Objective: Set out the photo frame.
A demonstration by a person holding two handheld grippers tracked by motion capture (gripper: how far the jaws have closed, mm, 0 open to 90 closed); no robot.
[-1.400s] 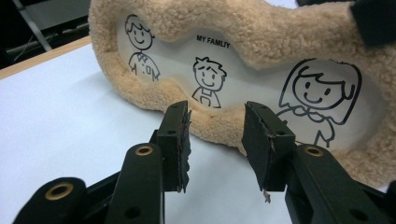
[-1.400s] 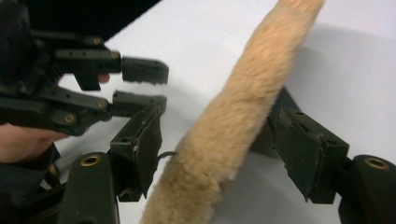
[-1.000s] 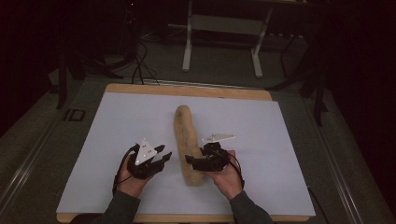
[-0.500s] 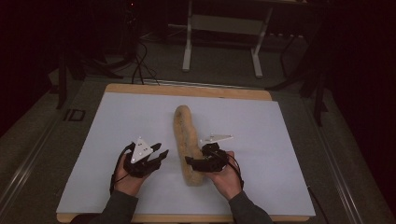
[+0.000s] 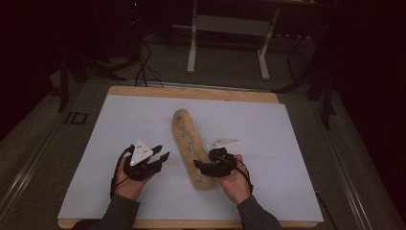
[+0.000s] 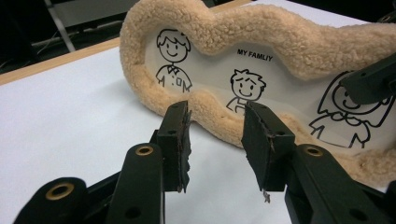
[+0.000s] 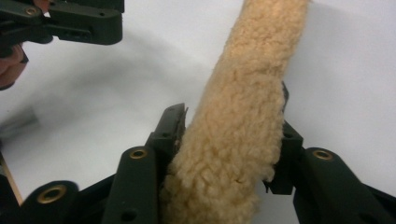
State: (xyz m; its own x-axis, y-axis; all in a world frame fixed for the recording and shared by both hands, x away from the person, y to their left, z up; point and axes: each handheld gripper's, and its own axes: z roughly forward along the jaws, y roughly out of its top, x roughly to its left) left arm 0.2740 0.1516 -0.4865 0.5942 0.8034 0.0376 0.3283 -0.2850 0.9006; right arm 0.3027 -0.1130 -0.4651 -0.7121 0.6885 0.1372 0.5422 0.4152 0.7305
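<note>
Here, at the left of the high view, the left gripper (image 5: pixel 160 158) rests low over the white mat (image 5: pixel 110 129), held in the person's left hand (image 5: pixel 128 182) — its jaws stand apart with nothing between them, tips aimed toward the plush frame (image 5: pixel 184 132) but short of touching it. In the left gripper view that gap shows plainly, and beyond it lies the frame's fleecy tan rim around a white panel of cartoon figures (image 6: pixel 243 86) under the words "MY FAMLIY". The frame lies lengthwise in the middle of the mat, running from near the far wooden table edge (image 5: pixel 191 93) back toward the person. At its near end the right gripper (image 5: pixel 197 165) — jaws having just been closing — is clamped across the fleecy rim (image 7: pixel 238 121), both pads pressing into the pile, the right hand (image 5: pixel 237 179) behind it.
</note>
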